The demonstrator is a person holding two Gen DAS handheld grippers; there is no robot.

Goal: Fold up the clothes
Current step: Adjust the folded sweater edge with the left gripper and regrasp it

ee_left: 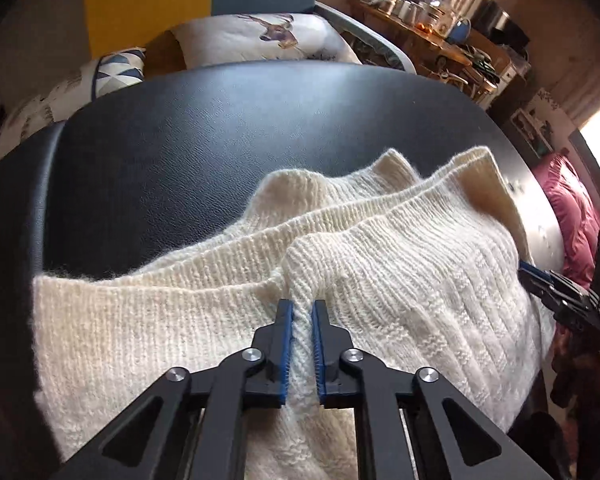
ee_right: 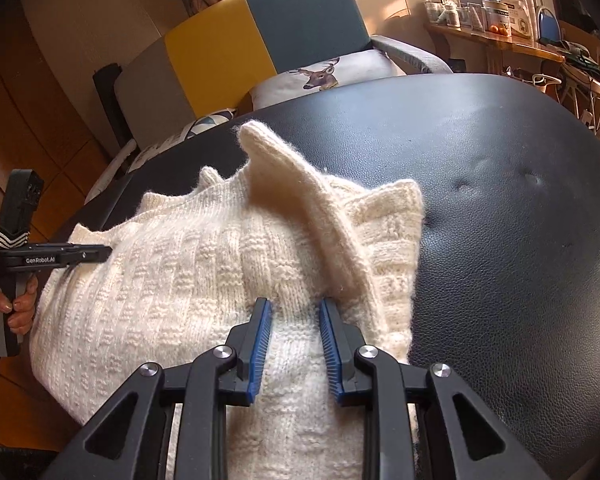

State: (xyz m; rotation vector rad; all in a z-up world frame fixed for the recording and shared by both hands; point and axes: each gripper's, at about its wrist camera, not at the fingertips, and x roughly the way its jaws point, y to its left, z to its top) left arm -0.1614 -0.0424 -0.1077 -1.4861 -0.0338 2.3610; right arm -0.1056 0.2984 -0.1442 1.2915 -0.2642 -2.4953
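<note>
A cream knitted sweater point(ee_left: 400, 280) lies bunched on a black leather surface point(ee_left: 180, 140), near its front edge. My left gripper point(ee_left: 302, 304) is shut on a raised ridge of the knit, pinched tight between the blue pads. In the right wrist view the sweater point(ee_right: 172, 280) has a ribbed flap standing up in its middle. My right gripper point(ee_right: 296, 304) is closed on a thicker fold of it, so the pads stay further apart. The left gripper point(ee_right: 96, 254) shows at the sweater's left edge, held by a hand point(ee_right: 20, 304). The right gripper point(ee_left: 540, 280) reaches in from the right.
Beyond the black surface point(ee_right: 500, 200) stands an armchair point(ee_right: 260, 32) with a yellow and blue back and a deer cushion point(ee_right: 324, 74). A wooden shelf point(ee_right: 496, 36) with jars is at the back right. Pink cloth point(ee_left: 572, 216) lies past the right edge.
</note>
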